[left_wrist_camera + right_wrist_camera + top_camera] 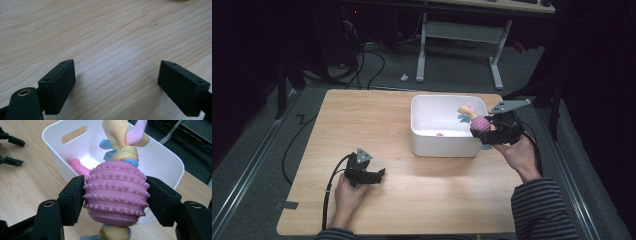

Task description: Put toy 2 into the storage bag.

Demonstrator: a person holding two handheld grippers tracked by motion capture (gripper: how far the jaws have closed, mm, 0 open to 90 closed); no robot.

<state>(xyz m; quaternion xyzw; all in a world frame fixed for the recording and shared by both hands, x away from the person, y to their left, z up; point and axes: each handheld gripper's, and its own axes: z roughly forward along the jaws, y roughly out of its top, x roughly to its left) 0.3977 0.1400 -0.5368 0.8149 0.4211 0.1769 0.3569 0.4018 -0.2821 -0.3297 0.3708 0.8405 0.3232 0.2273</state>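
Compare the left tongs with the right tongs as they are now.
The left tongs stand open with nothing between the jaws, over bare table; the right tongs are shut on a pink studded ball tied with cloth strips. The left tongs sit low at the table's near side; the right tongs hang at the white bin, by its right end. Both have black jaws and are hand-held.

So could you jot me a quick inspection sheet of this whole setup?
Surface: wooden table, bare wood under the left claw.
Job's things: pink knobbly ball toy with knotted cloth strips; white bin holding a small pink toy.
Clutter: nothing seen.
Grippers: right claw shut on the ball toy above the bin's edge; left claw open, empty.
Cables: black cable trailing from the left claw.
Surroundings: dark room, desk frame, floor cables.
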